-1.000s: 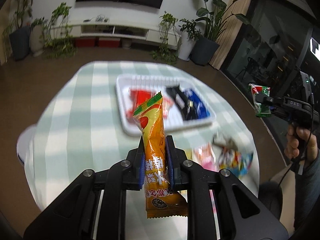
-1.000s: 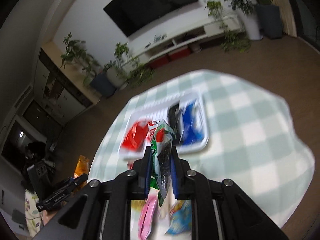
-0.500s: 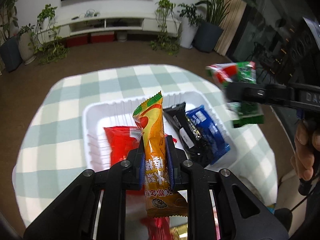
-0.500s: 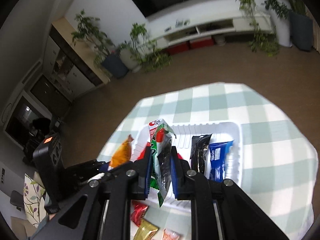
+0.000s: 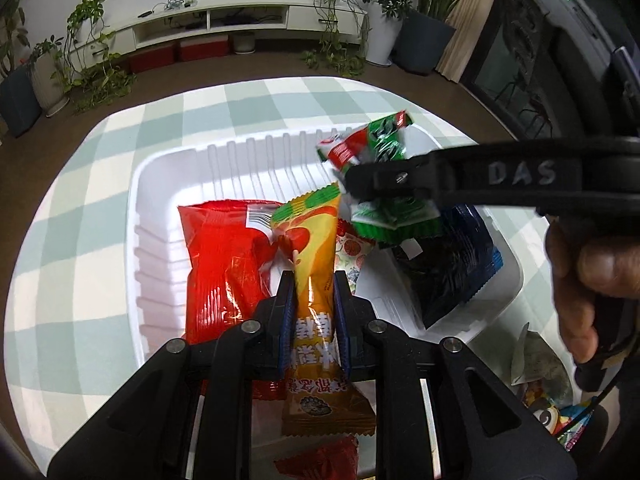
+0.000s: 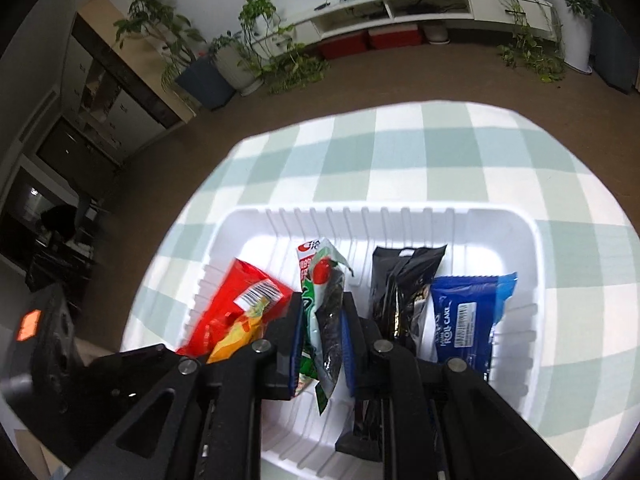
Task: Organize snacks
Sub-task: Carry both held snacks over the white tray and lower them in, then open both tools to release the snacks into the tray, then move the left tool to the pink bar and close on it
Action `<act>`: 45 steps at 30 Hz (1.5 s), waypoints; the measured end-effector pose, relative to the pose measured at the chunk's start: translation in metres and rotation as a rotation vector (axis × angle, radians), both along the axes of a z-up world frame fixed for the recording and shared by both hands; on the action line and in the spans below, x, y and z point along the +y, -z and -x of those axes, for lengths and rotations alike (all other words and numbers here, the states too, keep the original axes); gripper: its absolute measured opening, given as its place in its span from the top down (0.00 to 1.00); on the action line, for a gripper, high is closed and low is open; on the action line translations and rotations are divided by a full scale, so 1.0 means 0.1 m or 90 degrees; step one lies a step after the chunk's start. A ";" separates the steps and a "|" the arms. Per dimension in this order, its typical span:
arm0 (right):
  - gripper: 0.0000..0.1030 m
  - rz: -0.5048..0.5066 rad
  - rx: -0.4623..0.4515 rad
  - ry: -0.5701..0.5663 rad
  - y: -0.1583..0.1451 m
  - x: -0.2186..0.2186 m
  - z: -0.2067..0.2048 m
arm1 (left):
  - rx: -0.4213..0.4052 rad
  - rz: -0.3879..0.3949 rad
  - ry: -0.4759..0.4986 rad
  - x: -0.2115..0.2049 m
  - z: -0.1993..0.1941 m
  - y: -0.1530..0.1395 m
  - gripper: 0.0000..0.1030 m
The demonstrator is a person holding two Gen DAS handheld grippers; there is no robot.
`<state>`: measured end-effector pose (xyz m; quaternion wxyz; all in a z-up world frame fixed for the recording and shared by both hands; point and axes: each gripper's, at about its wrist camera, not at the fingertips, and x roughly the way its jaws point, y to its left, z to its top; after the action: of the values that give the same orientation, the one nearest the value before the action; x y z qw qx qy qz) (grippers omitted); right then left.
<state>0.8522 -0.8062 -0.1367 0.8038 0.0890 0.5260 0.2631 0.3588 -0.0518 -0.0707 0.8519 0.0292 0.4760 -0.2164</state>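
Over the white tray (image 5: 160,184) at mid-frame on the checked table (image 5: 80,160), your two tools angle steeply down. Your left tool (image 5: 314,280) is clamped on an orange snack packet (image 5: 316,240); your right tool (image 6: 322,304) is clamped on a green-and-white packet (image 6: 320,280). Inside the tray lie a red bag (image 5: 220,260), a black packet (image 6: 400,280) and a blue roll-cake packet (image 6: 468,308).
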 end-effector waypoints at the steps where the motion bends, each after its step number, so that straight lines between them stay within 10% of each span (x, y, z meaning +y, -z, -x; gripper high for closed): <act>1: 0.83 0.002 0.002 0.000 0.03 0.01 -0.01 | 0.001 -0.001 0.001 0.00 -0.01 0.01 0.82; 23: 0.77 0.019 0.009 -0.014 0.16 0.01 0.07 | 0.010 -0.007 -0.001 -0.06 -0.01 0.07 0.79; 35: 0.67 0.016 -0.041 0.007 -0.22 -0.26 0.29 | -0.020 -0.001 0.001 -0.08 0.15 -0.13 0.45; 42: 0.27 -0.017 -0.081 0.033 -0.60 -0.55 0.57 | -0.079 0.019 -0.033 0.14 0.47 -0.49 0.01; 45: 0.16 -0.045 -0.100 0.047 -0.76 -0.71 0.78 | -0.108 0.021 -0.036 0.23 0.71 -0.62 0.00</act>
<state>0.7744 -0.8771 -0.0611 0.8482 0.1161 0.4479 0.2578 0.2881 -0.0289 -0.0084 0.8955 0.0196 0.3988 -0.1967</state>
